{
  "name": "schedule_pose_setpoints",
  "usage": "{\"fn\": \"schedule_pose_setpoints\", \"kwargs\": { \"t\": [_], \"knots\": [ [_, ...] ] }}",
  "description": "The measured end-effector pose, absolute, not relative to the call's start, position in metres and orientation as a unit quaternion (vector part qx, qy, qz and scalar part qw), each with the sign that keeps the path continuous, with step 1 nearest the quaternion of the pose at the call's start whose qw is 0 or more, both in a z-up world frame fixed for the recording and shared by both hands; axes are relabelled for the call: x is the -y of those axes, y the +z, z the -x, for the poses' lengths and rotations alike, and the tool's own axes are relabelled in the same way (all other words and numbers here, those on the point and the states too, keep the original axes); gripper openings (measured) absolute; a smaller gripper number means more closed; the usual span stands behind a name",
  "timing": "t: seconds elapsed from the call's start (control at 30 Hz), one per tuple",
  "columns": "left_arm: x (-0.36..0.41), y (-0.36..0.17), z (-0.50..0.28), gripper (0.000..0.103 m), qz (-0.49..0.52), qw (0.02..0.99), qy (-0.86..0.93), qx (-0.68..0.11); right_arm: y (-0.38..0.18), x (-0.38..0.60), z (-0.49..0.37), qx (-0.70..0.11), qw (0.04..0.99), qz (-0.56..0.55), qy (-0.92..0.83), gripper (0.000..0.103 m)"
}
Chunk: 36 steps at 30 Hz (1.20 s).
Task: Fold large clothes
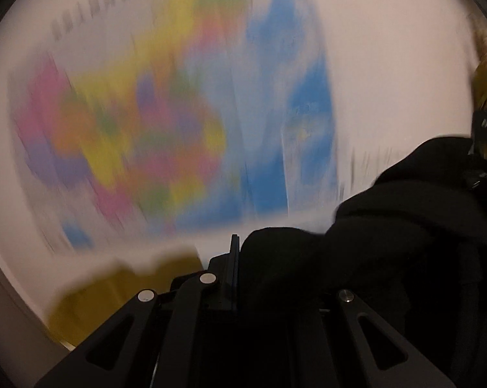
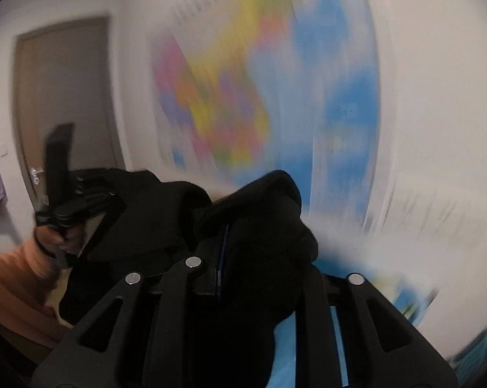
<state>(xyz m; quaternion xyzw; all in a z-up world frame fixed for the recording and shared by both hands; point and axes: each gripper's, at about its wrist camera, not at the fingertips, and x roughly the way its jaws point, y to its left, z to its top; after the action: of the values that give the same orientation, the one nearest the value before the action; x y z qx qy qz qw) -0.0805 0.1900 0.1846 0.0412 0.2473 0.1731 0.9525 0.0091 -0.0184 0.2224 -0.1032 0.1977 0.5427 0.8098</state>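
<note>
Black garment (image 1: pixel 389 226) bunched over the left gripper (image 1: pixel 240 252), clenched on a fold of it; cloth draped rightward from the jaws toward the right gripper at the frame edge (image 1: pixel 486 129). Blurred wall map (image 1: pixel 166 123) ahead of the fingers, yellow surface (image 1: pixel 120 291) below and to the left.

Right gripper (image 2: pixel 225 236) likewise buried in the black garment (image 2: pixel 263 226), grasping a thick wad between narrowly parted fingers. To its left, the left gripper (image 2: pixel 81 207) seen from the side, held by a hand (image 2: pixel 56 239) in an orange sleeve (image 2: pixel 14 281), with the same cloth spanning between both tools. Wall map (image 2: pixel 259 97) ahead, brown door (image 2: pixel 65 97) beyond the left gripper. Heavy motion blur throughout the background.
</note>
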Motion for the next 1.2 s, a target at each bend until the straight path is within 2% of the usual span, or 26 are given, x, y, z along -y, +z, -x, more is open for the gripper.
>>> {"fn": "schedule_pose_setpoints", "kwargs": {
  "t": [0.13, 0.2, 0.27, 0.3, 0.33, 0.37, 0.4, 0.43, 0.5, 0.53, 0.6, 0.63, 0.67, 0.73, 0.8, 0.9, 0.93, 0.97, 1.0, 1.03, 1.07, 1.1, 1.13, 1.2],
  "knots": [
    [-0.236, 0.060, 0.004, 0.005, 0.007, 0.906, 0.179, -0.383, 0.096, -0.047, -0.092, -0.345, 0.791, 0.141, 0.485, 0.019],
    [-0.254, 0.012, -0.020, 0.005, 0.018, 0.885, 0.184, -0.428, 0.052, -0.065, -0.116, -0.386, 0.784, 0.152, 0.462, 0.025],
    [-0.273, -0.006, -0.030, 0.005, 0.042, 0.880, 0.175, -0.440, 0.047, -0.064, -0.135, -0.395, 0.791, 0.109, 0.455, 0.043],
    [-0.280, -0.006, -0.031, 0.005, 0.053, 0.881, 0.168, -0.440, 0.049, -0.056, -0.144, -0.411, 0.784, 0.069, 0.460, 0.048],
    [-0.286, -0.007, -0.032, 0.005, 0.061, 0.882, 0.155, -0.442, 0.051, -0.049, -0.148, -0.424, 0.774, 0.047, 0.468, 0.059],
    [-0.292, -0.005, -0.032, 0.005, 0.067, 0.883, 0.144, -0.442, 0.053, -0.041, -0.150, -0.430, 0.769, 0.041, 0.471, 0.080],
    [-0.295, -0.003, -0.031, 0.006, 0.069, 0.883, 0.141, -0.442, 0.054, -0.030, -0.148, -0.423, 0.785, 0.060, 0.449, 0.090],
    [-0.298, -0.001, -0.029, 0.006, 0.068, 0.885, 0.130, -0.441, 0.056, -0.022, -0.142, -0.411, 0.799, 0.074, 0.433, 0.096],
    [-0.292, 0.004, -0.020, 0.009, 0.063, 0.886, 0.117, -0.444, 0.048, 0.000, -0.138, -0.411, 0.800, 0.069, 0.431, 0.095],
    [-0.291, 0.003, -0.019, 0.011, 0.062, 0.886, 0.102, -0.448, 0.043, 0.010, -0.136, -0.420, 0.795, 0.054, 0.435, 0.090],
    [-0.285, 0.002, -0.020, 0.020, 0.046, 0.885, 0.080, -0.456, 0.033, 0.020, -0.127, -0.435, 0.781, 0.042, 0.446, 0.052],
    [-0.279, 0.001, -0.024, 0.020, 0.036, 0.885, 0.072, -0.458, 0.030, 0.021, -0.124, -0.432, 0.785, 0.058, 0.441, 0.012],
    [-0.273, -0.001, -0.028, 0.020, 0.027, 0.886, 0.068, -0.458, 0.030, 0.025, -0.121, -0.427, 0.791, 0.069, 0.433, 0.005],
    [-0.269, 0.007, -0.023, 0.008, 0.032, 0.893, 0.046, -0.446, 0.051, 0.034, -0.109, -0.386, 0.808, 0.074, 0.440, 0.005],
    [-0.267, 0.023, -0.005, 0.007, 0.038, 0.911, 0.007, -0.412, 0.077, 0.049, -0.081, -0.332, 0.811, 0.086, 0.475, 0.005],
    [-0.252, 0.027, 0.027, 0.010, 0.003, 0.914, -0.071, -0.400, 0.072, 0.056, -0.054, -0.340, 0.782, 0.123, 0.508, 0.006],
    [-0.244, 0.021, 0.037, 0.010, -0.015, 0.905, -0.096, -0.413, 0.064, 0.066, -0.046, -0.357, 0.768, 0.138, 0.513, 0.012],
    [-0.233, 0.010, 0.047, 0.014, -0.055, 0.892, -0.116, -0.432, 0.051, 0.063, -0.040, -0.385, 0.749, 0.163, 0.514, 0.024],
    [-0.225, 0.003, 0.054, 0.023, -0.097, 0.884, -0.122, -0.441, 0.034, 0.060, -0.032, -0.415, 0.732, 0.211, 0.498, 0.034],
    [-0.220, 0.002, 0.057, 0.026, -0.121, 0.881, -0.120, -0.441, 0.025, 0.062, -0.030, -0.422, 0.730, 0.235, 0.483, 0.055],
    [-0.217, 0.004, 0.061, 0.037, -0.137, 0.881, -0.118, -0.436, 0.022, 0.067, -0.033, -0.426, 0.734, 0.238, 0.472, 0.070],
    [-0.219, 0.011, 0.061, 0.048, -0.128, 0.884, -0.125, -0.432, 0.025, 0.073, -0.039, -0.431, 0.737, 0.219, 0.472, 0.079],
    [-0.223, 0.023, 0.063, 0.050, -0.108, 0.891, -0.136, -0.420, 0.033, 0.079, -0.049, -0.430, 0.748, 0.185, 0.471, 0.089],
    [-0.235, 0.048, 0.059, 0.072, -0.055, 0.908, -0.159, -0.383, 0.055, 0.092, -0.069, -0.413, 0.766, 0.103, 0.481, 0.092]
  ]
}}
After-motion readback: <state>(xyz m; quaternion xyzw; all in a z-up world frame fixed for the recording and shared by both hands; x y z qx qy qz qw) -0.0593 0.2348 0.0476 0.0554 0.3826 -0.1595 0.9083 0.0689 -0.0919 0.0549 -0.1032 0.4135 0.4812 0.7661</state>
